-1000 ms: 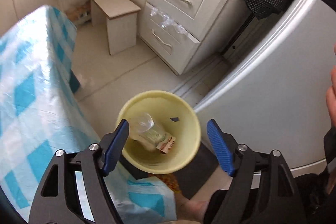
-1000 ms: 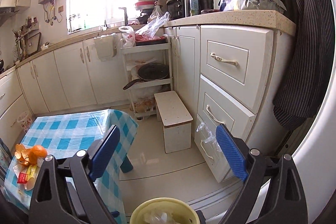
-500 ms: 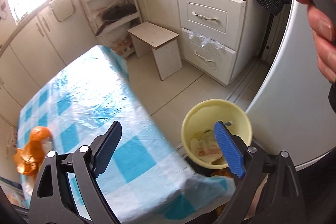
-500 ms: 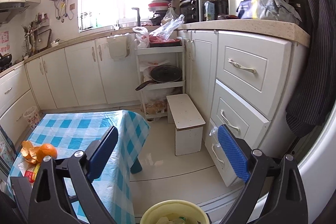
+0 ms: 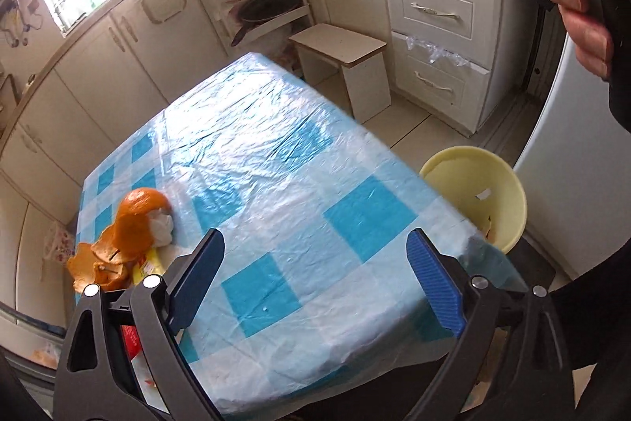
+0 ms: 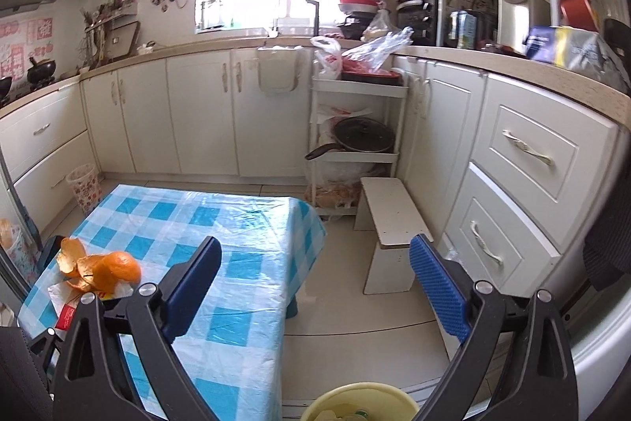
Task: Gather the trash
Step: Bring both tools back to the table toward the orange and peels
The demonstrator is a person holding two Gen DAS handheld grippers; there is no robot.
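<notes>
I see 1 orange peel pile (image 5: 122,243) on tabletop (image 5: 299,184), 1 yellow bin (image 5: 479,200) beside it, both hand-held grippers, left (image 5: 315,281) & right (image 6: 315,289), wide w/ nothing held.

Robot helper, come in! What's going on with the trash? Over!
Left gripper and right gripper: jaws open, empty. Orange peel and wrappers on the checked table, untouched. Yellow bin on the floor beside the table. Nothing blocking.
</notes>
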